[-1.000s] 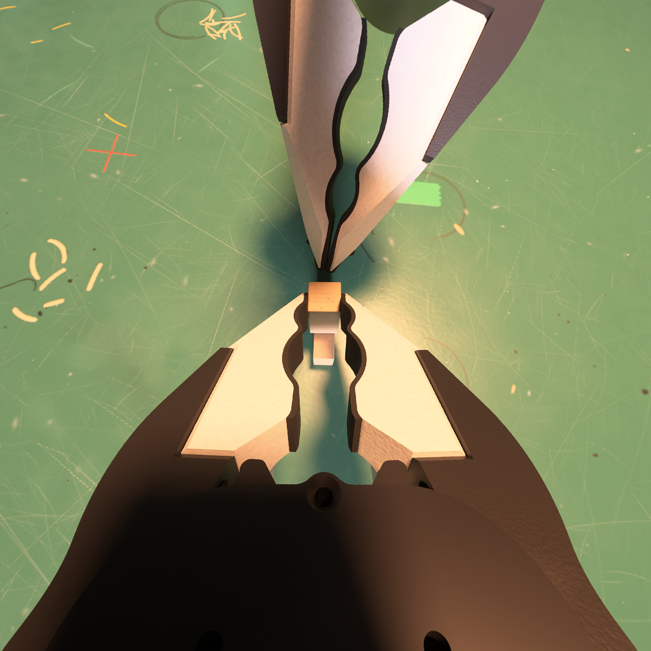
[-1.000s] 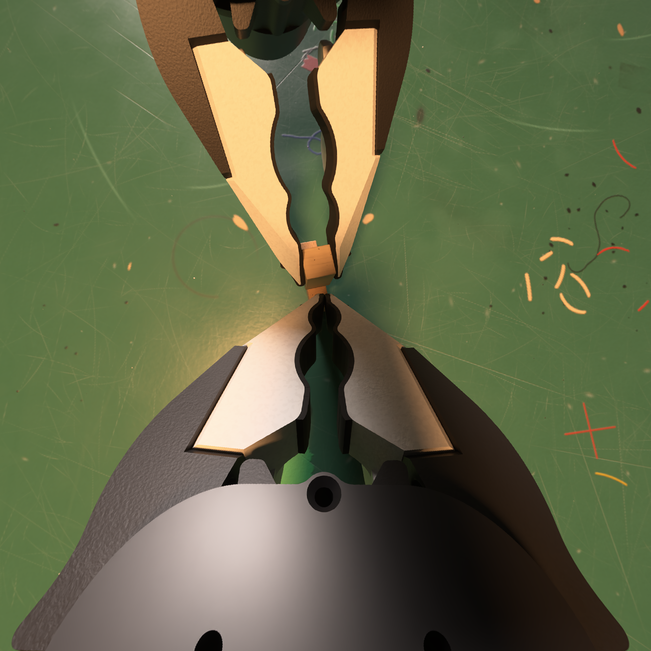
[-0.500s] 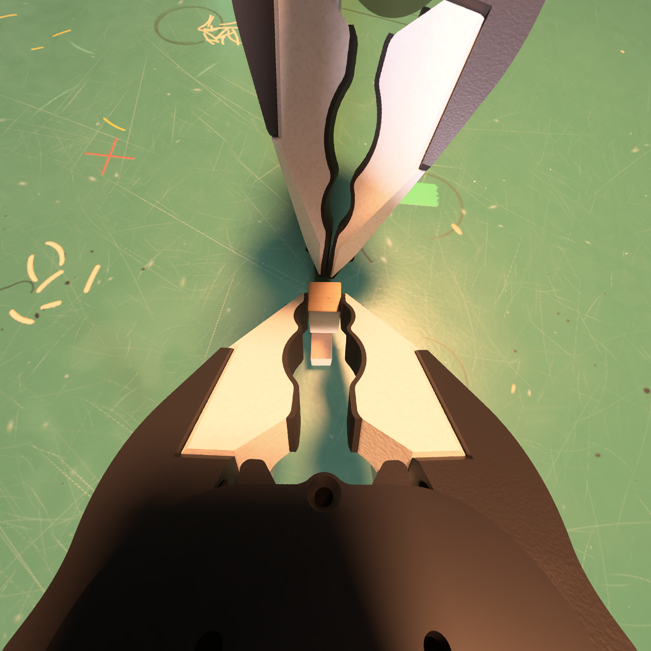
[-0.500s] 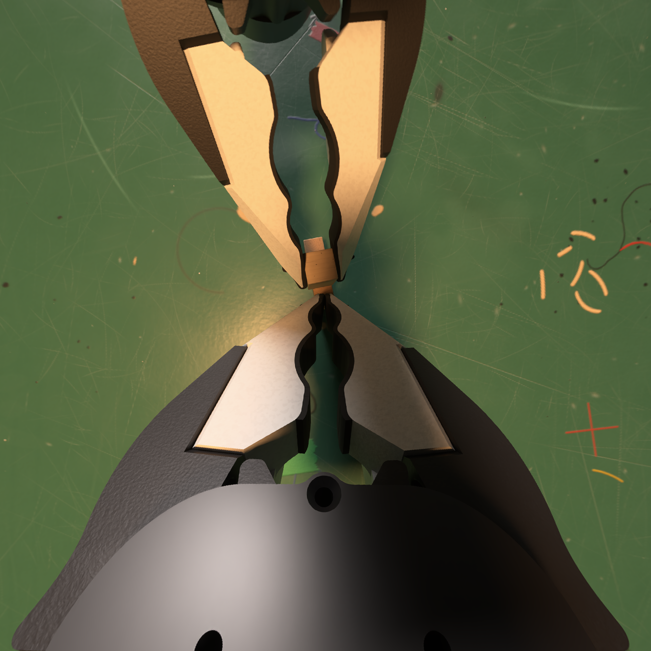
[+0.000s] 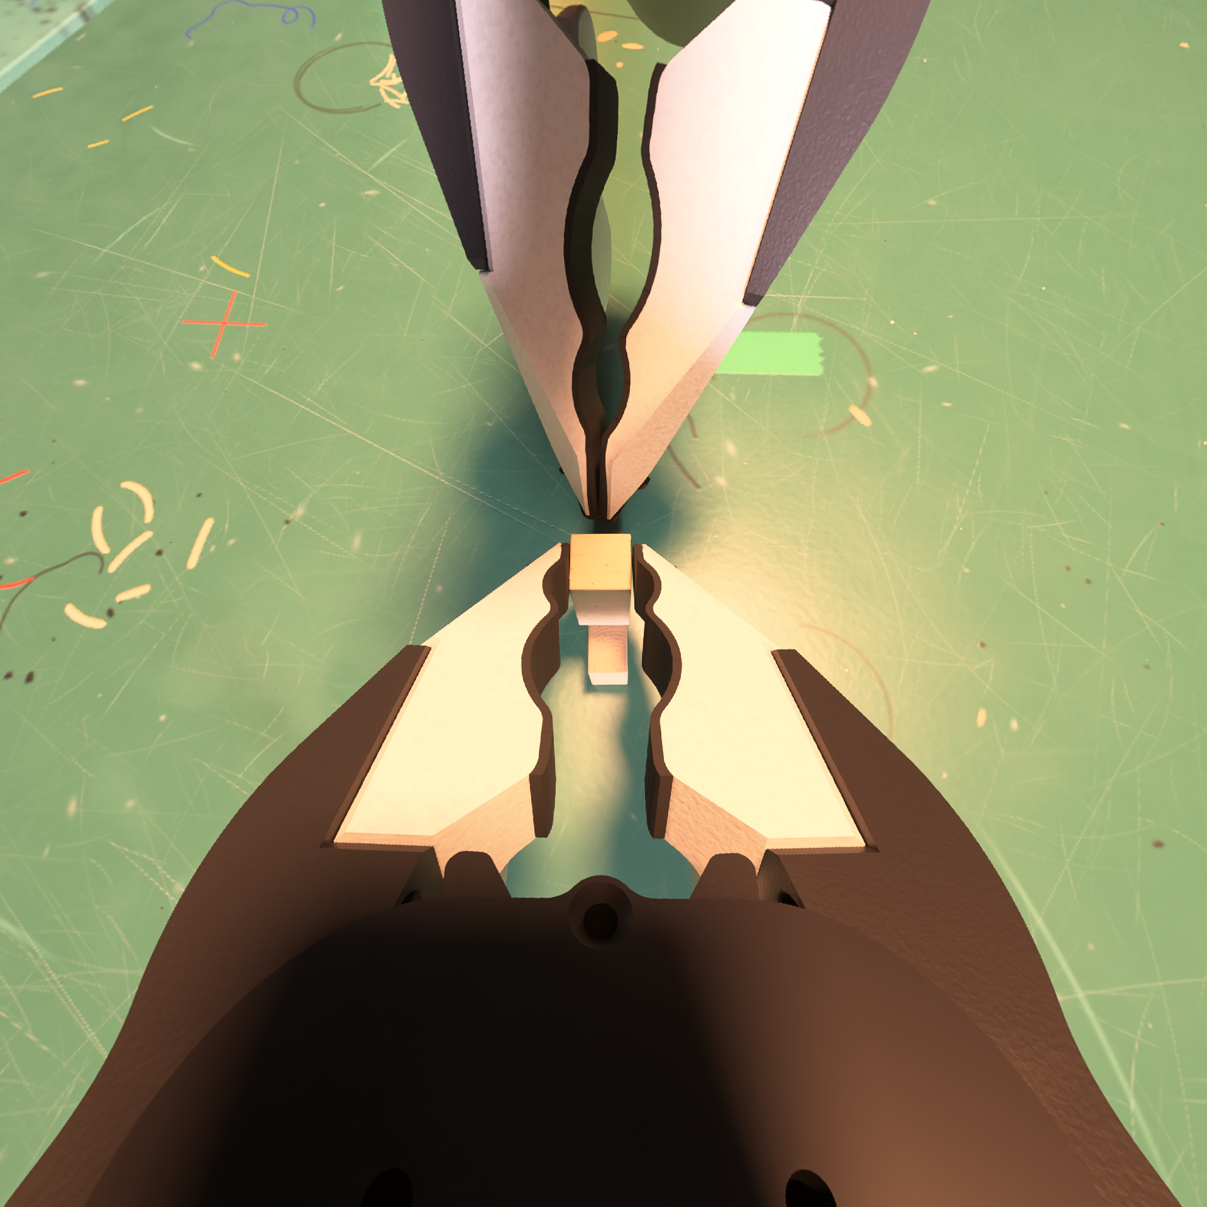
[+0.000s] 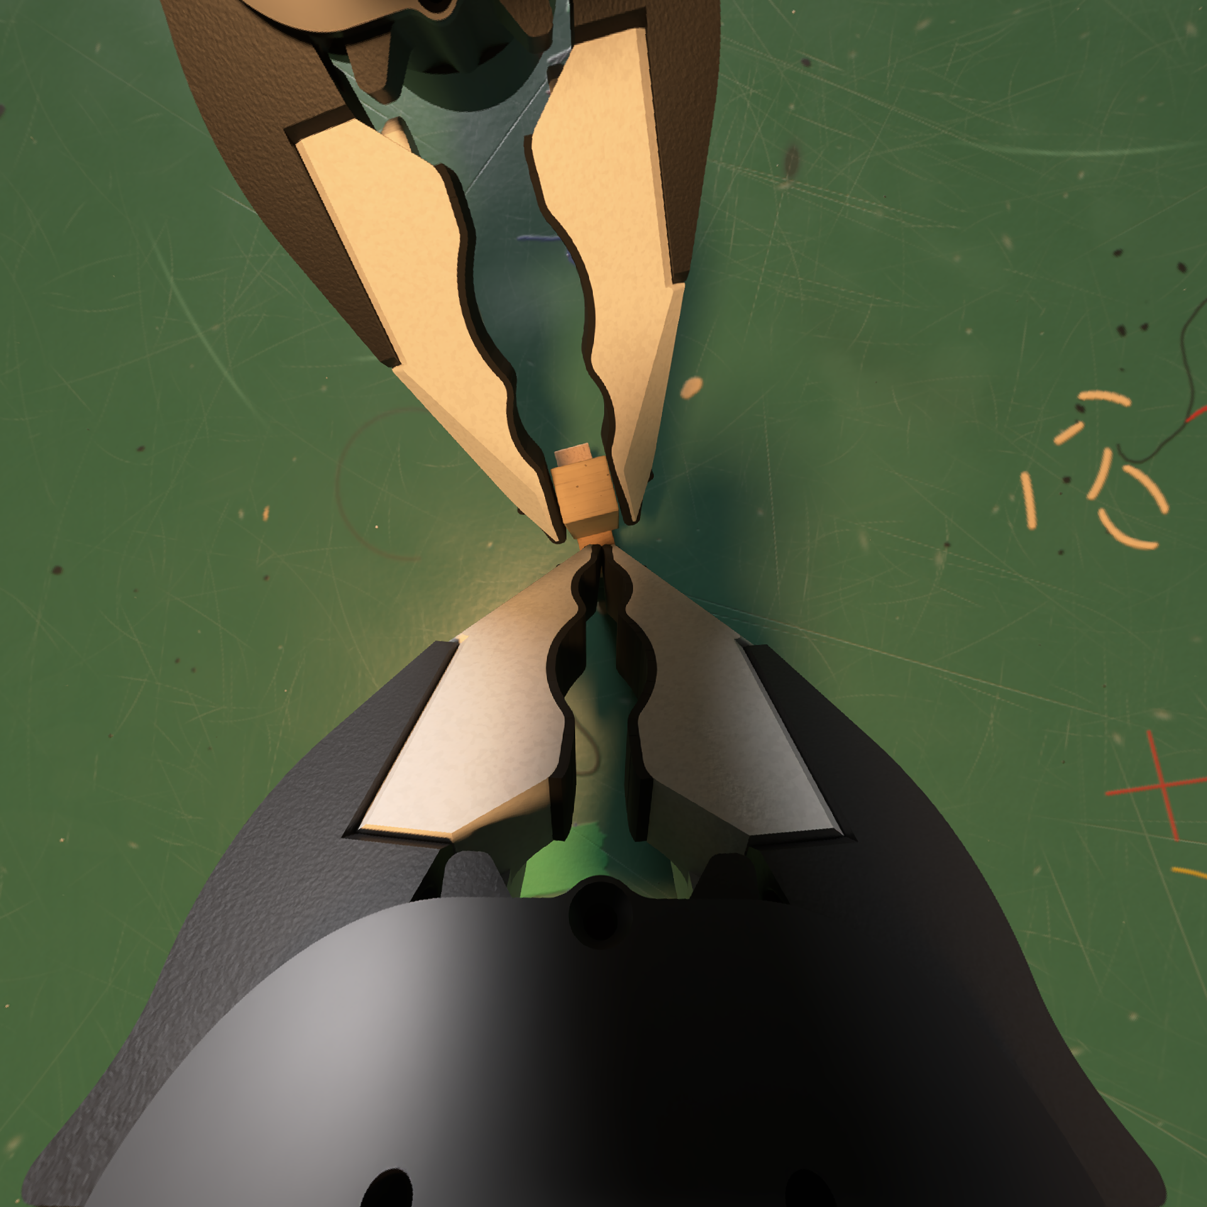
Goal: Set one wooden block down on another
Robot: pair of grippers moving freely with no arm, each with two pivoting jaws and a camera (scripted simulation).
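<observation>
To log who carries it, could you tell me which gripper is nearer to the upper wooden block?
Left. The left gripper is shut on the upper wooden block, fingertips on its sides. The right gripper, shut and empty, sits just beyond it, facing it, apart.

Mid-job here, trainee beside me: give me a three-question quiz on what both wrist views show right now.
1. True or false: the left gripper is clamped on the upper wooden block.
2. Where is the lower wooden block: A) beneath the held one, B) beside the green tape patch?
3. Fill in: the right gripper has its fingertips ____.

Key: 1 true. 2 A; contact between blocks cannot be told. 3 shut, holding nothing.
</observation>
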